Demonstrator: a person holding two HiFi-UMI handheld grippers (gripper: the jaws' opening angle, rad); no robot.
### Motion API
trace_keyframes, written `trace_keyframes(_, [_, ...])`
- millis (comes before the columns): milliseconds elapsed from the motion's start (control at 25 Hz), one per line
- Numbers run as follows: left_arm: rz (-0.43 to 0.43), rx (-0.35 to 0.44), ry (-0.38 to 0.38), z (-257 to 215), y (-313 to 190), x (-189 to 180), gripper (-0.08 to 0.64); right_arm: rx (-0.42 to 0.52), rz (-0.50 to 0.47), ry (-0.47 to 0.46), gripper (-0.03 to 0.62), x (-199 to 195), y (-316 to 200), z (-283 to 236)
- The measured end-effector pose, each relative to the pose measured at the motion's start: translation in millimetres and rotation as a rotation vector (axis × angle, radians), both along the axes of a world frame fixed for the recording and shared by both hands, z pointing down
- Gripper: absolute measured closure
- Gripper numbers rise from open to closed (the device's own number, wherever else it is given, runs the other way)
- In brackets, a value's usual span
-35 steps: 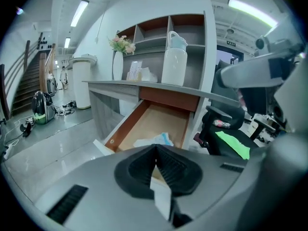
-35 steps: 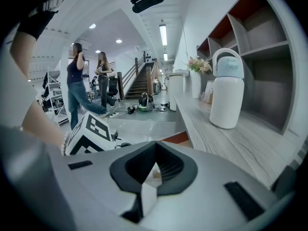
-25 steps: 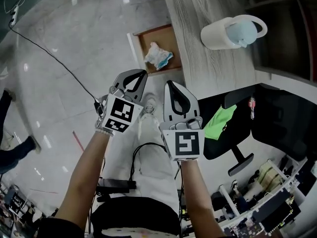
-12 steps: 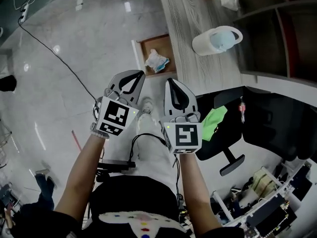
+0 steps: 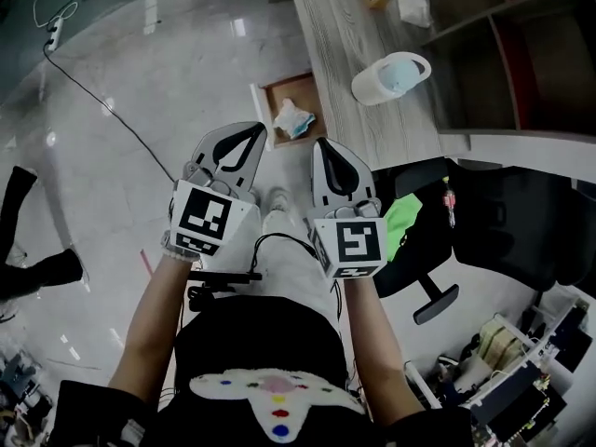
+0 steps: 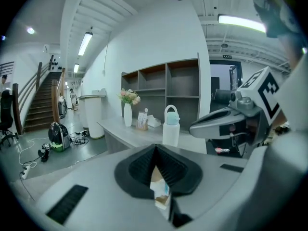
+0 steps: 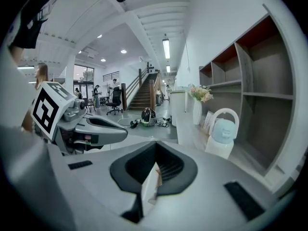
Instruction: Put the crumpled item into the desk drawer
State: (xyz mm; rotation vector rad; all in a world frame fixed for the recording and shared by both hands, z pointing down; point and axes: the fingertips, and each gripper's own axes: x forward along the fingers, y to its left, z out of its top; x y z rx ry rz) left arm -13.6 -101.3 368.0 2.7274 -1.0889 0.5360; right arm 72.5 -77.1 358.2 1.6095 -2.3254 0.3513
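The grey desk runs along the top of my view down. Its drawer is pulled out over the pale floor, on the side facing me. It stands open so that things can be dropped in from above, and I judge that closing it is the only step left, if it is wanted at all. The black chair sits off to my right, clear of the drawer's path.

I hold both tongs out in front of me, side by side and apart from each other, well above the drawer and touching nothing. The left tongs have their jaws pressed together with nothing between them. Looking along them, I see only a sliver of the drawer through the slit below the tips. The right tongs are the same, closed and empty. I reckon I carry them like this because there is nothing left to grip.

The white bottle with the blue lid lies on the desk top, beyond the drawer, and has no part in this.

The crumpled item, a white and blue wad, lies inside the drawer on its wooden bottom, towards the end nearer me.
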Motion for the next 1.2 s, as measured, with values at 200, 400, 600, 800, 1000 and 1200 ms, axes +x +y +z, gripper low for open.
trace_keyframes(200, [0.006,0.046,0.01,-31,9,-3,0.549,0.044,0.004,-0.011,0.589,2,3,-28])
trace_keyframes(400, [-0.005,0.086,0.024,-58,14,-2,0.549,0.09,-0.01,-0.001,0.589,6,6,-55])
trace_keyframes(600, [-0.006,0.117,0.045,-83,19,-4,0.549,0.104,-0.005,0.035,0.589,8,10,-76])
trace_keyframes(800, [-0.009,0.154,0.047,-103,19,-11,0.549,0.122,-0.038,-0.005,0.589,-1,15,-86])
trace_keyframes(1000, [-0.025,0.17,0.049,-114,20,-18,0.549,0.135,-0.053,-0.008,0.589,-5,18,-97])
trace_keyframes(1200, [-0.039,0.181,0.046,-121,22,-22,0.549,0.163,-0.059,0.015,0.589,-3,18,-104])
